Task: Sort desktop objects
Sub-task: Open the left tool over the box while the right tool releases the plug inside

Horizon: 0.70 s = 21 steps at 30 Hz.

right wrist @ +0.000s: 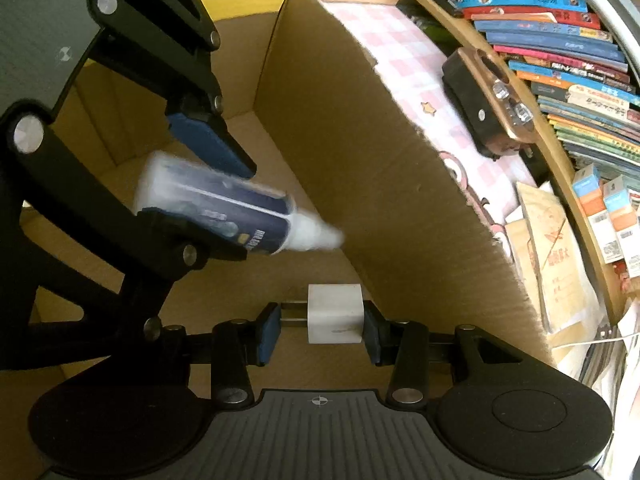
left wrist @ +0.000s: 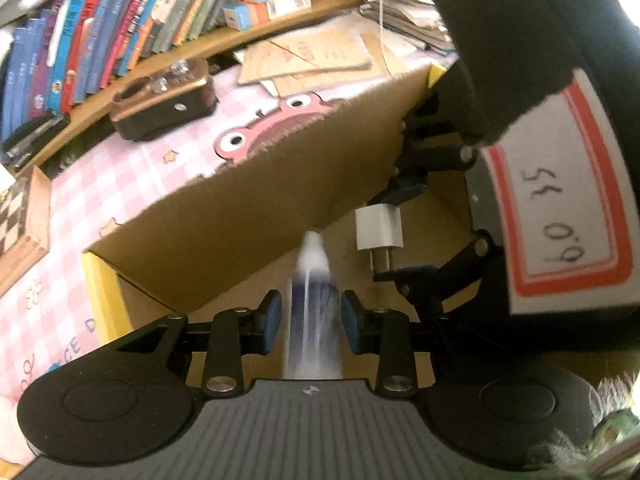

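Both grippers reach down inside an open cardboard box. My left gripper is shut on a small bottle with a dark blue label and a white pointed cap. The same bottle shows at the left of the right wrist view, tilted, between the left gripper's blue pads. My right gripper is shut on a white plug adapter, its metal prongs against the left pad. That adapter appears in the left wrist view just right of the bottle's cap.
The box wall rises close beside both grippers. Outside lies a pink checked tablecloth with a dark pencil sharpener, a pink frog figure, loose papers and a wooden chessboard. A bookshelf runs behind.
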Each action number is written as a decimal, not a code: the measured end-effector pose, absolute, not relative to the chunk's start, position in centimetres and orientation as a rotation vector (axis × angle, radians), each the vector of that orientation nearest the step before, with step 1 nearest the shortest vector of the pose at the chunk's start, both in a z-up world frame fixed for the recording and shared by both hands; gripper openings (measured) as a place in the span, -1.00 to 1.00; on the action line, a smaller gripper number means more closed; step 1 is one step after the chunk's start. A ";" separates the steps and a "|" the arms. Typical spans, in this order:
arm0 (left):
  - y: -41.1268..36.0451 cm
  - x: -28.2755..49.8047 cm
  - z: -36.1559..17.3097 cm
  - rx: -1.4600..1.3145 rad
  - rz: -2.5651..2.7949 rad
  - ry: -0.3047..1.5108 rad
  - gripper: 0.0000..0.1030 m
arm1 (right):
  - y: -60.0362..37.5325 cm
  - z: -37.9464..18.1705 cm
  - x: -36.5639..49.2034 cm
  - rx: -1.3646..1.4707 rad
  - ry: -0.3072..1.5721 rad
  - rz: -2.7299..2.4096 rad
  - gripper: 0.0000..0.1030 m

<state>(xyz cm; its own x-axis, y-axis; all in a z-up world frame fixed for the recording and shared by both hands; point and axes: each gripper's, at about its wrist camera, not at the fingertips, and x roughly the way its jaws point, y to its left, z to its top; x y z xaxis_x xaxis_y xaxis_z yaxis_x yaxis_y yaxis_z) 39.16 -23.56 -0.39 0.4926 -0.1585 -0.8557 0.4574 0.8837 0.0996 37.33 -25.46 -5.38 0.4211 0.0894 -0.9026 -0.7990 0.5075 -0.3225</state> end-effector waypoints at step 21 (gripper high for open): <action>-19.8 30.8 7.3 0.292 -0.299 0.646 0.86 | -29.8 2.6 32.1 -0.532 0.721 0.604 0.01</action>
